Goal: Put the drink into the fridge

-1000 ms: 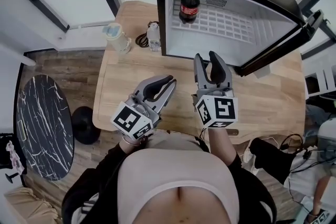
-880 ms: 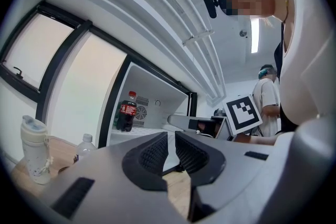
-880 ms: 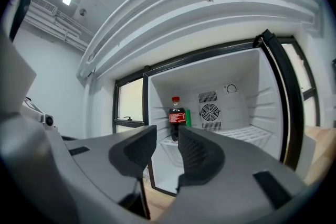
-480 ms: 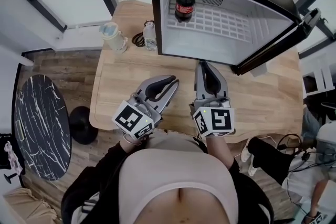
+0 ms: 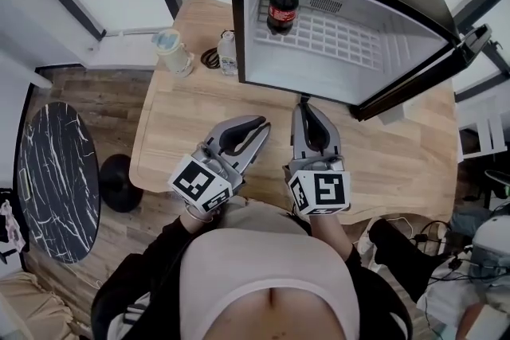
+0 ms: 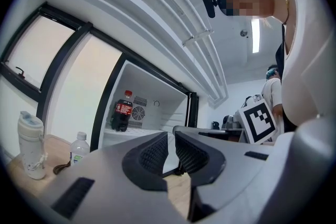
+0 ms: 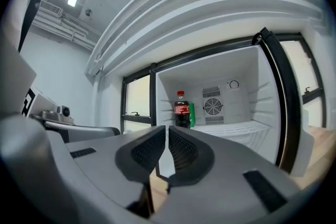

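Observation:
A cola bottle with a red cap stands upright at the back left of the open mini fridge, on its white wire shelf. It also shows in the left gripper view and the right gripper view. Both grippers hover over the wooden table in front of the fridge, close to my body. My right gripper is shut with nothing between its jaws and points at the fridge opening. My left gripper is shut and empty as well.
The fridge door swings out to the right over the table. Left of the fridge stand a small water bottle, a coiled cable and a pale lidded cup. A dark marble round table sits on the floor at left.
The right gripper's jaws have gone from open to shut, and it has drawn back a little from the fridge toward my body. The left gripper has barely moved.

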{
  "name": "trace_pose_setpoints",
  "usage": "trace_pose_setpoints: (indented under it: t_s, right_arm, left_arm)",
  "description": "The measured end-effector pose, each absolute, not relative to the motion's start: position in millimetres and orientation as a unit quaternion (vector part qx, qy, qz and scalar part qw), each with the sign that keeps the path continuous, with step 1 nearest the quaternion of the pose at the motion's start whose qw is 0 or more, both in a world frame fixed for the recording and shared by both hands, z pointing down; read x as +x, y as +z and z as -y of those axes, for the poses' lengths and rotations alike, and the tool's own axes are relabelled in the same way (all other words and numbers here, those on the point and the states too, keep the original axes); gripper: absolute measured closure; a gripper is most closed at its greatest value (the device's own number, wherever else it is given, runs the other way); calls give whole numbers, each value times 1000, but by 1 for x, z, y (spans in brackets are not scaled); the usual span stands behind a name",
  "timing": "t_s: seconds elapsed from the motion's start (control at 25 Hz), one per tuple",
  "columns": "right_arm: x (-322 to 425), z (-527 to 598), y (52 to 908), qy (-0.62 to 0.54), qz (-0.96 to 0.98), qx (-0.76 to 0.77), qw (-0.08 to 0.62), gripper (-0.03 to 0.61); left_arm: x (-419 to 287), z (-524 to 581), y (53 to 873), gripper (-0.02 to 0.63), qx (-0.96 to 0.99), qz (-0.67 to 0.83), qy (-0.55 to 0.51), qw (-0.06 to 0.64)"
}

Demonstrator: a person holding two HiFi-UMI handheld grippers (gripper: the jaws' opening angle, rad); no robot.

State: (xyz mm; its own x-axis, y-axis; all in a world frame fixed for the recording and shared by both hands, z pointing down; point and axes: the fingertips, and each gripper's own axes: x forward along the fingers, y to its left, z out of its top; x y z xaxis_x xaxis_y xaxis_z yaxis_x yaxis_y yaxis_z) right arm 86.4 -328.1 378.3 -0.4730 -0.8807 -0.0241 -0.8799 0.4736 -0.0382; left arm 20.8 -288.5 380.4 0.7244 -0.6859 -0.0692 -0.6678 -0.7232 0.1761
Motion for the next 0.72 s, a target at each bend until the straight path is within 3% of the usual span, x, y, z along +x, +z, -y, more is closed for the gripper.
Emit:
trace_pose_setpoints:
  t_s: [0.72]
  right_arm:
    - [71, 307, 387, -44, -883, -466, 43, 540]
  left_arm:
    - [26, 263, 396, 565, 922, 376, -56, 75]
